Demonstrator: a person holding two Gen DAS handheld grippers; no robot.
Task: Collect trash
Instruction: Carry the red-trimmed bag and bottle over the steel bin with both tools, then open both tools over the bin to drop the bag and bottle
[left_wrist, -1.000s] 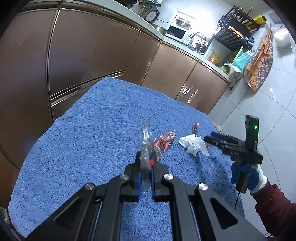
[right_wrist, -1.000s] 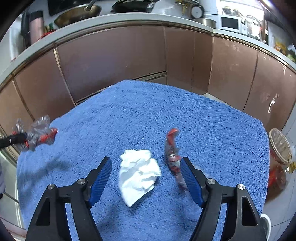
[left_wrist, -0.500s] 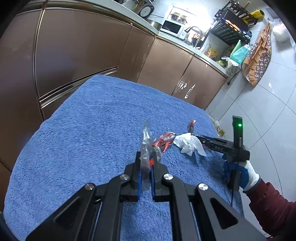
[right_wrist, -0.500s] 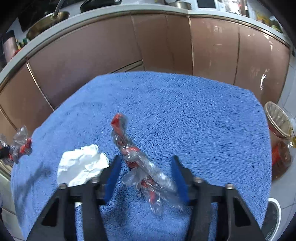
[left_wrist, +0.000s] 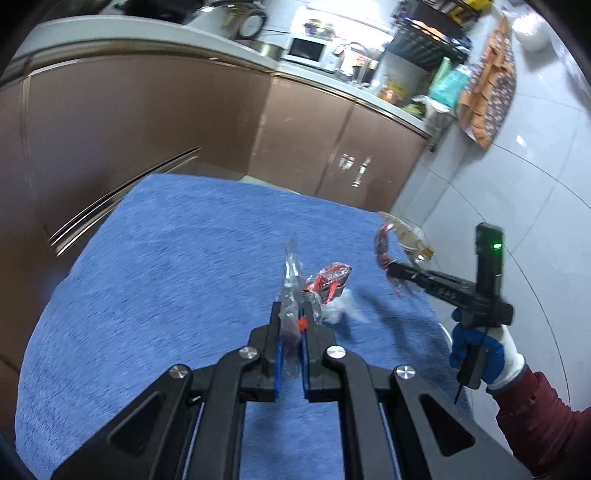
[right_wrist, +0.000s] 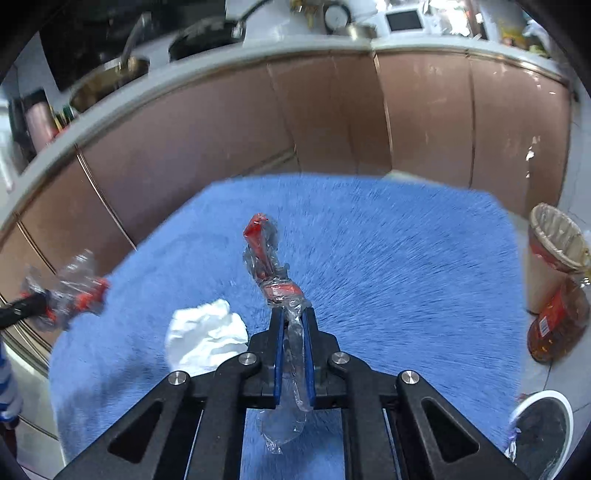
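Left wrist view: the left gripper (left_wrist: 291, 325) is clamped on a crumpled clear wrapper (left_wrist: 290, 280) with red print, which sticks up from between the blue pads above the blue towel (left_wrist: 166, 258). Off to the right, the right gripper (left_wrist: 391, 267) is lifted clear of the towel with a second red-and-clear wrapper (left_wrist: 382, 243) pinched at its tip. Both pieces look almost weightless, soft and slippery, so a pinch across a bunched, twisted part should hold better than one on a loose flap.

Right wrist view: the right gripper (right_wrist: 293, 325) is closed on the twisted wrapper (right_wrist: 266, 258), whose clear tail hangs down behind the pads. A crumpled white tissue (right_wrist: 207, 336) lies on the towel just left of the fingers; it is light and crushable, best taken across its bulk. A lined bin (right_wrist: 557, 236) stands beyond the towel's right edge
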